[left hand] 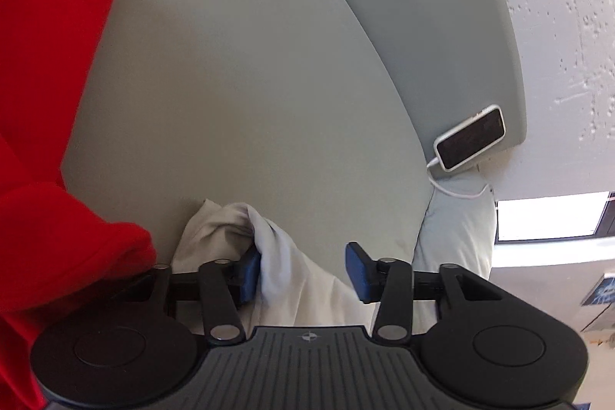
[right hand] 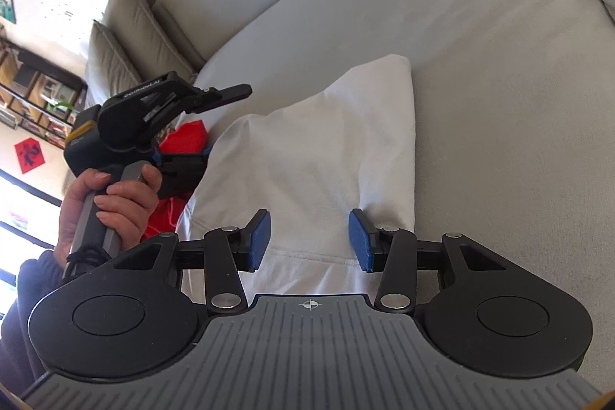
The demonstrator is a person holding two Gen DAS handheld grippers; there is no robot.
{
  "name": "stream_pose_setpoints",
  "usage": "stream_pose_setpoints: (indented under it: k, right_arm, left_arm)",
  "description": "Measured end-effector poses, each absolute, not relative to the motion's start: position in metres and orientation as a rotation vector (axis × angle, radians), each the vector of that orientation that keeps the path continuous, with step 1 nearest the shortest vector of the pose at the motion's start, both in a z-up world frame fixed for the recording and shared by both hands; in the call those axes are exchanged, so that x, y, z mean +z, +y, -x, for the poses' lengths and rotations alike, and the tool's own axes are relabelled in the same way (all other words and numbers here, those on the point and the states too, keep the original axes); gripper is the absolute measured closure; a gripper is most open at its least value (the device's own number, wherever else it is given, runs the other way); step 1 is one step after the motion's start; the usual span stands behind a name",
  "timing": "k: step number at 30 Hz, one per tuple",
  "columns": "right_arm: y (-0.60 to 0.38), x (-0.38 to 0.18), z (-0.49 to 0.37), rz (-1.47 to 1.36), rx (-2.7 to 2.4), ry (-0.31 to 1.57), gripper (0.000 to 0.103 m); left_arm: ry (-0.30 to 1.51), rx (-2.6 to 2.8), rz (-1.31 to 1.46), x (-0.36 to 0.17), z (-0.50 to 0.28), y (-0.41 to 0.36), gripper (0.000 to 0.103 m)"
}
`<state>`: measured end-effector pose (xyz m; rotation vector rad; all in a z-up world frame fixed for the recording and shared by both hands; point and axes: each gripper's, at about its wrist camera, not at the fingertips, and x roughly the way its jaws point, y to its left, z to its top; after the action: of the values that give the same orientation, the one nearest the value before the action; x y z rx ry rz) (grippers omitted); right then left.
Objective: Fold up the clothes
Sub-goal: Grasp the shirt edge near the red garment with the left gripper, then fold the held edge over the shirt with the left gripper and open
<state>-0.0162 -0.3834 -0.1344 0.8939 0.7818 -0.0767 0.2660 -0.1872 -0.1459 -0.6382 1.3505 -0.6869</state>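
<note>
A white garment (right hand: pixel 319 160) lies on the grey sofa seat (right hand: pixel 480 83), partly folded, with a hem near the camera. My right gripper (right hand: pixel 309 243) is open just above its near hem, one blue pad on each side. In the left wrist view my left gripper (left hand: pixel 303 269) is open, and a bunched edge of the white garment (left hand: pixel 269 256) lies against its left pad. A red garment (left hand: pixel 50 102) fills the left of that view. The left gripper also shows in the right wrist view (right hand: pixel 180 156), at the garment's left edge, held by a hand.
A phone (left hand: pixel 471 137) on a white cable leans on the sofa back (left hand: pixel 423 25). A grey cushion (left hand: pixel 457 218) lies at the seat's right end. Two beige cushions (right hand: pixel 130 37) stand at the other end. A shelf (right hand: pixel 34 91) stands by the wall.
</note>
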Motion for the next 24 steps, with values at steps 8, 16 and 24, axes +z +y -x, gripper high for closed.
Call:
stream_pose_setpoints:
  k: [8, 16, 24]
  right_arm:
    - [-0.379, -0.134, 0.02, -0.845, -0.108, 0.789, 0.063]
    - [-0.403, -0.111, 0.041, -0.882, -0.182, 0.69, 0.055]
    - [-0.464, -0.145, 0.023, -1.099, -0.328, 0.644, 0.055]
  left_arm:
    - [1.168, -0.617, 0.35, -0.102, -0.27, -0.173, 0.091]
    - [1.197, -0.671, 0.322, -0.093, -0.254, -0.171, 0.061]
    - [1.283, -0.668, 0.348, -0.122, -0.264, -0.194, 0.064]
